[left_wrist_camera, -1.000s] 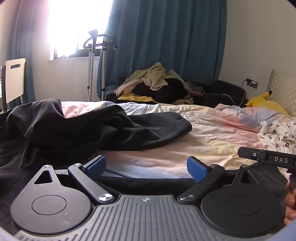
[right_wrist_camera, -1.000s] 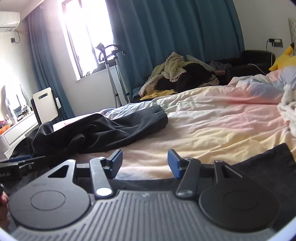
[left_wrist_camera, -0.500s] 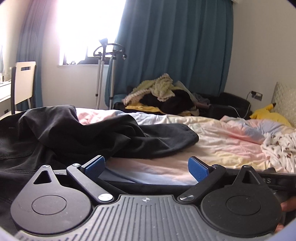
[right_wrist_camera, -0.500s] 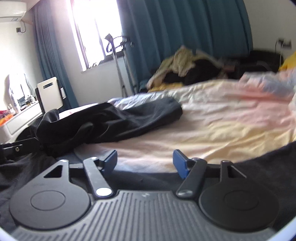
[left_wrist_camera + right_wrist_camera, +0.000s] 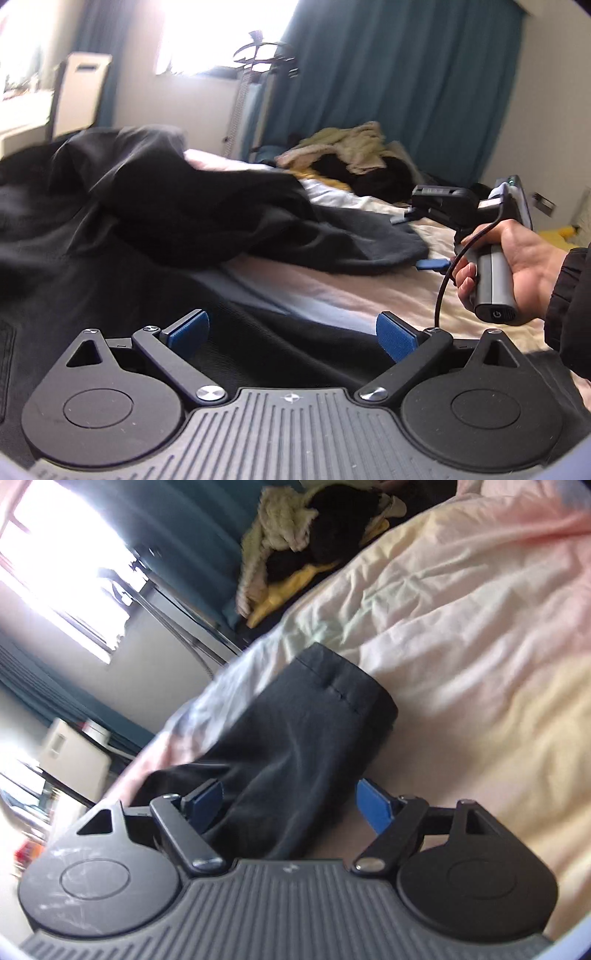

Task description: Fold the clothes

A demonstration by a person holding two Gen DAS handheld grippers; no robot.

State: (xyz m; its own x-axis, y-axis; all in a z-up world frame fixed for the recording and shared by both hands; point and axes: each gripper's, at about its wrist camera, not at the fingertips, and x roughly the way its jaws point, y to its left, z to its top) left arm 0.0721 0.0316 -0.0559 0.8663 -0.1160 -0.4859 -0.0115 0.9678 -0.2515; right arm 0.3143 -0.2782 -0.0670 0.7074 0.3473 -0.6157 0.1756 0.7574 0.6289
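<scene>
Both claws stood released: the left gripper (image 5: 291,328) over rumpled black trousers (image 5: 155,221), the right gripper (image 5: 291,805) straddling a trouser leg (image 5: 303,746) on the bed (image 5: 461,627). No neat fold showed; folding remained.

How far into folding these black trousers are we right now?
Hardly started. Done: nothing looks folded; the black trousers lie bunched and creased on the bed sheet. In hand: the right gripper has its jaws open around a trouser leg near the cuff, not clamped. The left gripper is open above the fabric. Left: grip, spread flat, then fold.
</scene>
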